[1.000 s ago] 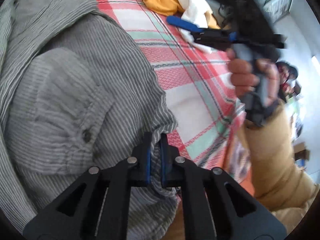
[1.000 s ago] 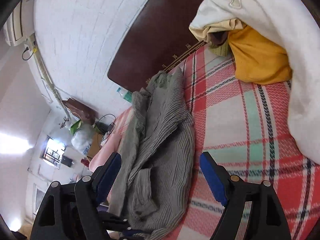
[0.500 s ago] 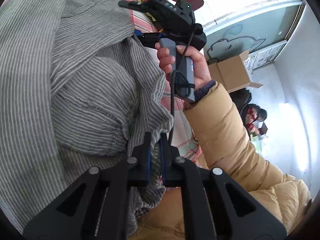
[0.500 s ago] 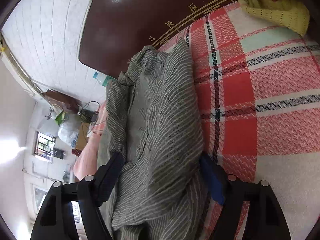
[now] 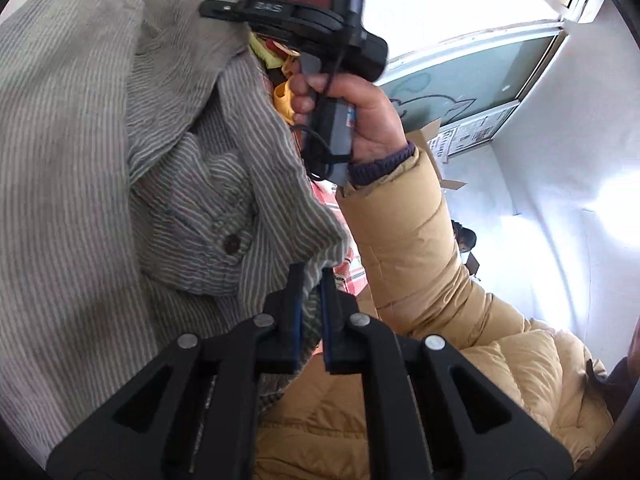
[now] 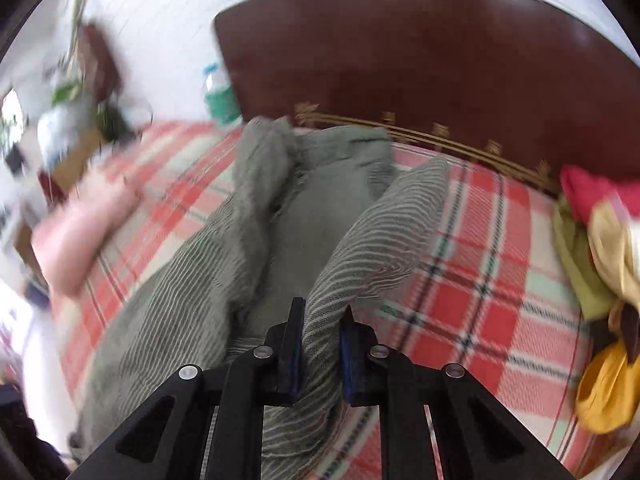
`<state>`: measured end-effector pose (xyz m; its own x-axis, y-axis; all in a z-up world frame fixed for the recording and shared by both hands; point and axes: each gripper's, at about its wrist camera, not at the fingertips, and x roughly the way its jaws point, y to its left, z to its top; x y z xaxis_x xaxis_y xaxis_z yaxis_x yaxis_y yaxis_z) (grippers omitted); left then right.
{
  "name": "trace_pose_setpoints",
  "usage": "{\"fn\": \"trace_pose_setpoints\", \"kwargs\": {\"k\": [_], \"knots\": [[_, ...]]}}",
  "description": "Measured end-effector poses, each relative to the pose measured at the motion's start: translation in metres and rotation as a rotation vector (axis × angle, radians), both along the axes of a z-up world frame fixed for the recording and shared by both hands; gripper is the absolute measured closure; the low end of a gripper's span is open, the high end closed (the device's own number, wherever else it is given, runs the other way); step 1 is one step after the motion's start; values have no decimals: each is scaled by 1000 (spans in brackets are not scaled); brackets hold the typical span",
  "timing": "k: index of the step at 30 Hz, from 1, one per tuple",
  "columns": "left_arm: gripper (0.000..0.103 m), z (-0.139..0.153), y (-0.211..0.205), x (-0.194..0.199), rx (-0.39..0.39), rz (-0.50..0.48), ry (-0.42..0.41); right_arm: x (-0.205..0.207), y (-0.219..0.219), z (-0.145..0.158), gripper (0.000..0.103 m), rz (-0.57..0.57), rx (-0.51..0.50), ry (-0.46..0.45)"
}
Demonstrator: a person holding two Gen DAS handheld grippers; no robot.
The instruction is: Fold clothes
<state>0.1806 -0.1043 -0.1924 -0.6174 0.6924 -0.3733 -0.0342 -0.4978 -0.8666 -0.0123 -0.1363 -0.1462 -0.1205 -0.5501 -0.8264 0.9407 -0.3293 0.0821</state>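
Bed with red, white and green plaid cover (image 6: 472, 280), dark wooden headboard (image 6: 420, 60) at far end, white wall behind. Grey striped shirt (image 6: 192, 288) lies bunched on the cover, running from directly ahead of the right gripper (image 6: 320, 332) up toward the headboard. Right gripper pinching a fold of the shirt: cloth fills the narrow gap between its blue-padded fingers and rises ahead as a rounded ridge. Right of that gripper, at the cover's edge, a heap of other clothes (image 6: 600, 280) (red, yellow-green, mustard; blurred). Left wrist view: left gripper (image 5: 311, 300) pressed together on a hem edge of the same shirt (image 5: 100, 160), which drapes up and left of it, one dark button (image 5: 231, 243) showing just above-left of the fingertips. Ahead and above, the person's right hand (image 5: 360, 120) grips the other tool's handle, tan puffer sleeve (image 5: 420, 260) below
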Motion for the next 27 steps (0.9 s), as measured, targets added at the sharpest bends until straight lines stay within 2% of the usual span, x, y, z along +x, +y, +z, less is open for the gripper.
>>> {"fn": "trace_pose_setpoints", "kwargs": {"k": [2,5,10,11,12,13,17,20,23,25,27], "knots": [[94,-5,-5,11,11,25,-4,18,-20,-10,89,41,40,6],[94,-15,-14,25,27,66,-29,26,-30,-23,89,47,46,-32],[94,-42,-25,44,77,107,-102,31,-39,-43,76,34,39,-105],[94,-46,-25,47,84,105,-110,31,-36,-42,68,33,22,-124],[94,-50,-26,49,93,100,-114,27,-23,-34,58,35,-25,-151],[94,-53,-26,51,101,100,-116,23,-9,-25,54,37,-73,-178],[94,-57,-28,49,112,91,-110,24,60,5,52,77,-208,-251],[94,-61,-24,48,108,76,-125,52,96,10,52,144,-210,-197],[94,-64,-17,46,86,55,-150,93,106,11,52,244,-193,-119],[94,-61,-10,42,49,51,-169,126,101,2,52,321,-174,-71],[92,-56,-4,41,16,46,-170,155,98,-17,53,383,-103,-23]]}}
